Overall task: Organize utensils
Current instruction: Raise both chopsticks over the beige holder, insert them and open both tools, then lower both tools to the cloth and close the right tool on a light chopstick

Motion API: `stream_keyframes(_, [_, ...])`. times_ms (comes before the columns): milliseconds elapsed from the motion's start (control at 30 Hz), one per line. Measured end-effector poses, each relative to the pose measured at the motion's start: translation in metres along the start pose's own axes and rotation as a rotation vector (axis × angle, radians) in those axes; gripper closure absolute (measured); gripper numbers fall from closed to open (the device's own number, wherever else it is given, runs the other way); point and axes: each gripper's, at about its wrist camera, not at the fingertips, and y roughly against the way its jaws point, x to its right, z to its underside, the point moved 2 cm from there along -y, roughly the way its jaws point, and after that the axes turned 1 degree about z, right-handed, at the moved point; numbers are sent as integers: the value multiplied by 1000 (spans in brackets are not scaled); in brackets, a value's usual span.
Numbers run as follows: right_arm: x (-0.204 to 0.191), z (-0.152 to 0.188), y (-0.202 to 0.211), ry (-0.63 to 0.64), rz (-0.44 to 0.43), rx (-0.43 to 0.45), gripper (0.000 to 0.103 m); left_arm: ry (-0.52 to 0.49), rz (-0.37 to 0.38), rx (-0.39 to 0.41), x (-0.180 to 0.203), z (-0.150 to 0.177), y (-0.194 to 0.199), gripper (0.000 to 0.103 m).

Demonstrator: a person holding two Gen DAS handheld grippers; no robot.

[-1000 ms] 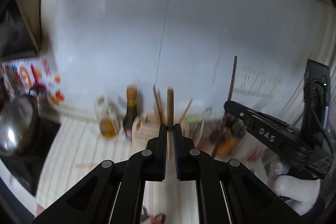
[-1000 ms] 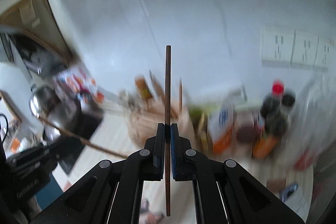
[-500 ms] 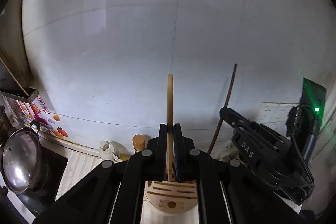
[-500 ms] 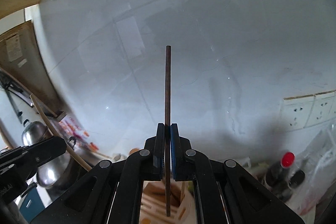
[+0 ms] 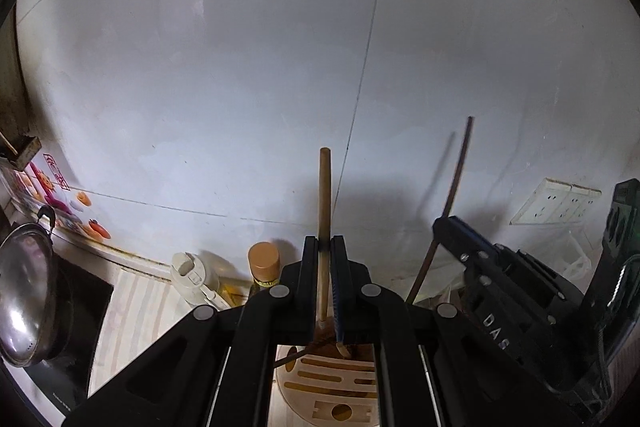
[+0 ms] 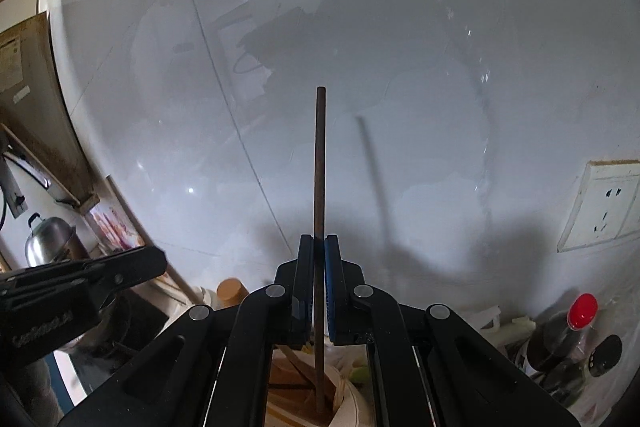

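Both jaws are clamped, left gripper (image 5: 325, 255) on a light chopstick (image 5: 324, 195), right gripper (image 6: 319, 255) on a dark chopstick (image 6: 320, 163), tips just reaching the slotted holder (image 5: 332, 391) below, neither dropped in yet.

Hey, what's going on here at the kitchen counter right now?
A person is sorting utensils with two handheld grippers. The left gripper has its jaws shut on a light wooden chopstick, the right gripper on a dark chopstick. Both sticks stand upright over a slotted wooden utensil holder, lower ends at its top, not yet released.

dim, cool light | soft shadows on wall (image 5: 240, 67) | glare streaks upper right | fisheye-bent, black-vignetted edges
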Motion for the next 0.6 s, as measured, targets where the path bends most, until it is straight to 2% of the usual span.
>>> stream_keyframes(100, [-3,6,-4,11,-7,-41,98,-8,-17,-8,4,2,5,96])
stream_keyframes(200, [-2,8,-2,19,-13,-70,97,-21,-48,16,6,0,20,94])
stream_keyframes(267, [1,11,6,14,-11,-71,95,-25,-96,27,5,-1,28,87])
stream_keyframes(300, [2,11,9,11,-13,-71,90,-19,-120,29,4,0,33,63])
stream_keyframes(333, [4,11,13,6,-9,-70,84,-11,-138,31,3,1,36,26])
stream_keyframes(367, [6,11,19,-3,-9,-71,81,1,-160,41,-1,4,41,12])
stream_keyframes(400, [10,12,27,-8,-5,-73,75,8,-175,62,-4,9,48,5])
stream_keyframes(600, [40,22,67,-50,55,-107,51,26,-224,52,-7,48,66,0])
